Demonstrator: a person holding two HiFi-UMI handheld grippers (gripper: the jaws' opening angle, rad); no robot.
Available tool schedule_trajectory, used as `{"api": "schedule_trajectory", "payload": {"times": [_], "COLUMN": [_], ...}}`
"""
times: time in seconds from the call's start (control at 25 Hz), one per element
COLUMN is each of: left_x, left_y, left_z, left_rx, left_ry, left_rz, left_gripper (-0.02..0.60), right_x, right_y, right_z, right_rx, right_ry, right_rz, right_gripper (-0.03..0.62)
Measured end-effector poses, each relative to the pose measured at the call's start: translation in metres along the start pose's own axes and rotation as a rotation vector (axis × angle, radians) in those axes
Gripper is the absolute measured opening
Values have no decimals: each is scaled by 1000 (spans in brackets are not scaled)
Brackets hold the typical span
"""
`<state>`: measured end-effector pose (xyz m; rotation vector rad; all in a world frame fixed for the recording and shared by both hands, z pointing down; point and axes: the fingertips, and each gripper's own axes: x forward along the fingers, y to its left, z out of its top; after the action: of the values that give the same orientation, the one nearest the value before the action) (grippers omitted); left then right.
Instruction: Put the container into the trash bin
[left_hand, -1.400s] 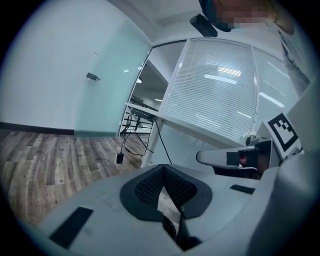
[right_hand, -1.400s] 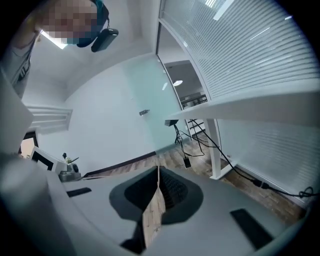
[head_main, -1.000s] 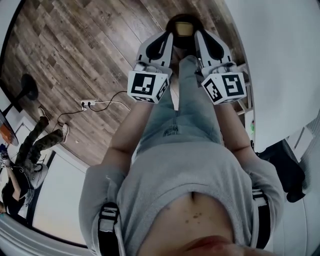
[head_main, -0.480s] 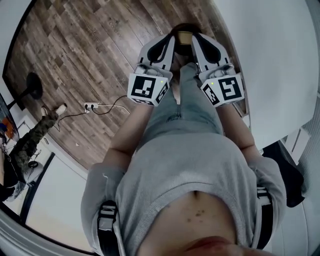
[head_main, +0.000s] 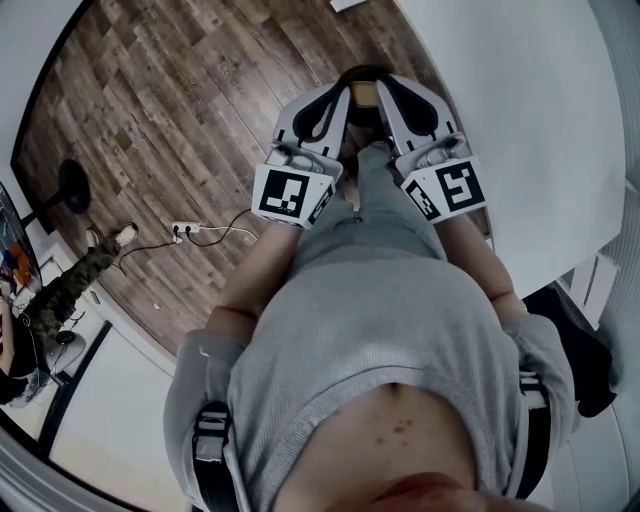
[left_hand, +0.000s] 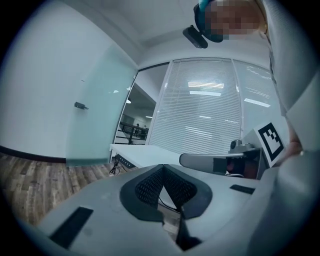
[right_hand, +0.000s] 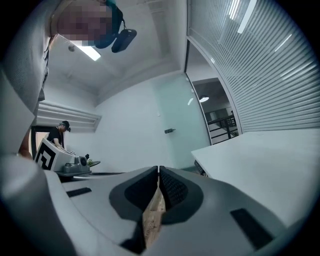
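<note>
Wood floor (head_main: 180, 110) below. L gripper (left_hand: 162, 167) & R gripper (right_hand: 158, 170) both clamped shut, empty. Dark round thing (head_main: 362, 72) w/ tan patch (head_main: 365, 93) between tips: maybe bin holding container, can't confirm. Next: check it.

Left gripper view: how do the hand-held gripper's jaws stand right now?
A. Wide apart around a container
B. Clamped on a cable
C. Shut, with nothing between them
C: on the left hand-held gripper the two dark pads meet at their tips, and nothing sits between them.
</note>
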<state>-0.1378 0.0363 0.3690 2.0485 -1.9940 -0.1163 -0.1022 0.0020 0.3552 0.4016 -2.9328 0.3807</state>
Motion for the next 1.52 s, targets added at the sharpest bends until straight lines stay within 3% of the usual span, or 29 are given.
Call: {"api": "schedule_trajectory", "payload": {"times": [0.6, 1.52], "left_x": [1, 16], "left_y": [-3, -7], "left_z": [72, 91], "left_rx": [58, 83], "left_ry": [-123, -142], "left_rz": [-40, -69], "left_gripper": [9, 9], "right_x": [-1, -7], "right_y": [6, -11], "right_z": [59, 79], "right_rx": [-49, -80], "right_ry": [-106, -126], "right_rz": [26, -8], "right_gripper": [71, 69]}}
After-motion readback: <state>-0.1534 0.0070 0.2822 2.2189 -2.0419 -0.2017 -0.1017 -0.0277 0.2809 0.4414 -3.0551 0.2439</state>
